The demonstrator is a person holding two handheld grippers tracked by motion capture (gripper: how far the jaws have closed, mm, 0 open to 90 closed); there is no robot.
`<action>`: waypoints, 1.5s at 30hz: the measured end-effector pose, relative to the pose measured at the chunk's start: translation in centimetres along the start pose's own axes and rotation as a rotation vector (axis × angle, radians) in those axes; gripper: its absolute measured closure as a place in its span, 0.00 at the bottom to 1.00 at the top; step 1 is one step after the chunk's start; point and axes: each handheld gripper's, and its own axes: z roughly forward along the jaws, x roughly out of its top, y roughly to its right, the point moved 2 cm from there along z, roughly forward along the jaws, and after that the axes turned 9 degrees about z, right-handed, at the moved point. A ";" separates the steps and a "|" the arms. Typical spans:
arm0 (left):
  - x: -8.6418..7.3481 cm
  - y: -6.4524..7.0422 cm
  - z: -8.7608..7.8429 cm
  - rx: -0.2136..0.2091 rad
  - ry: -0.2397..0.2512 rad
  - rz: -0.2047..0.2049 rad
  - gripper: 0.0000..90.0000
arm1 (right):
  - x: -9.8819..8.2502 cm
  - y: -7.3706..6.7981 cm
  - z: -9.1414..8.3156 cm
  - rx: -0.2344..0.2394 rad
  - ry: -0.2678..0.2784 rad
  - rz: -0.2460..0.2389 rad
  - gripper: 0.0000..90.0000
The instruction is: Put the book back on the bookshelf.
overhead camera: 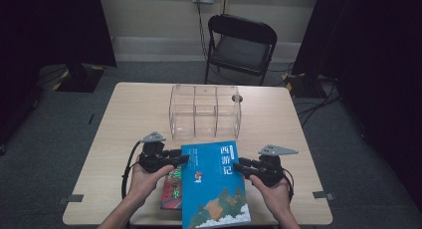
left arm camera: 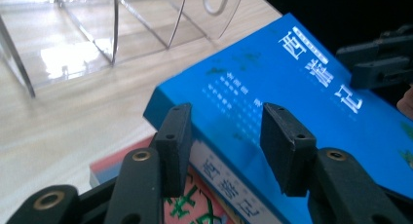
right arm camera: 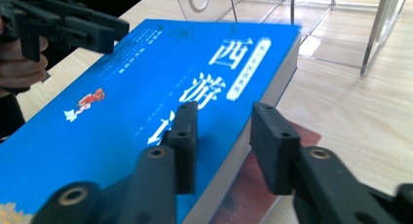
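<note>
A thick blue book (overhead camera: 214,184) with white Chinese characters lies at the front of the table, partly on top of a red book (overhead camera: 171,191). My left gripper (overhead camera: 181,159) is at its left edge. In the left gripper view the spine of the blue book (left arm camera: 292,87) runs between the jaws of my left gripper (left arm camera: 226,117), which stand a little wider than it. My right gripper (overhead camera: 238,165) is at the right edge. In the right gripper view one jaw of my right gripper (right arm camera: 224,117) is over the blue book's cover (right arm camera: 146,87) and the other beside its page edge, not pressing.
A clear plastic organizer (overhead camera: 205,112) with three compartments stands behind the books, mid-table. A black folding chair (overhead camera: 241,42) is beyond the far edge. Bare wooden table (overhead camera: 129,119) lies to the left and right. The blue book reaches the table's front edge.
</note>
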 end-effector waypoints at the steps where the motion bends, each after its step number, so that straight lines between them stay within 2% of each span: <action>1: -0.1 0.1 0.0 0.001 -0.004 0.006 0.61 | 0.3 0.1 0.2 -0.011 -0.002 0.003 0.63; 4: -0.5 0.0 0.0 -0.028 0.004 -0.008 0.56 | 0.8 0.3 0.4 -0.013 0.020 0.022 0.58; 7: -0.7 -0.3 -0.2 -0.063 0.007 -0.018 0.56 | 0.8 0.5 0.8 -0.022 0.028 0.044 0.52; 9: -0.9 -0.3 -0.2 -0.071 0.012 -0.018 0.56 | 0.6 0.8 1.0 -0.006 0.023 0.078 0.51; 10: -0.9 -0.3 -0.2 -0.073 0.014 -0.018 0.56 | 0.4 1.0 1.2 0.018 0.021 0.107 0.51; 11: -0.9 -0.2 -0.2 -0.073 0.014 -0.013 0.56 | 0.4 1.0 1.2 0.018 0.021 0.107 0.51; 15: -1.1 -0.2 -0.2 -0.070 0.023 -0.015 0.56 | 0.1 0.8 1.6 0.055 0.019 0.157 0.55; 20: -1.3 0.0 -0.2 -0.057 0.041 -0.014 0.55 | 0.1 0.6 1.5 0.042 0.015 0.184 0.59; 23: -1.3 0.1 -0.2 -0.053 0.038 -0.009 0.54 | 0.2 0.1 1.1 0.011 0.023 0.164 0.64; 26: -1.3 0.1 -0.2 -0.051 0.036 -0.009 0.54 | 0.2 -0.1 0.5 0.019 0.046 0.174 0.70; 34: -1.4 0.2 -0.1 -0.046 0.041 -0.014 0.53 | -0.1 -0.5 -0.1 0.029 0.048 0.197 0.70; 40: -1.5 0.1 -0.2 -0.054 0.037 -0.019 0.52 | -0.8 -0.5 -0.6 0.073 0.017 0.271 0.70; 41: -1.5 0.1 -0.1 -0.054 0.039 -0.024 0.52 | -0.8 -0.5 -0.6 0.073 0.017 0.271 0.70; 45: -1.5 0.0 0.2 -0.055 0.029 -0.051 0.45 | -0.8 -0.1 -0.3 0.090 0.009 0.304 0.69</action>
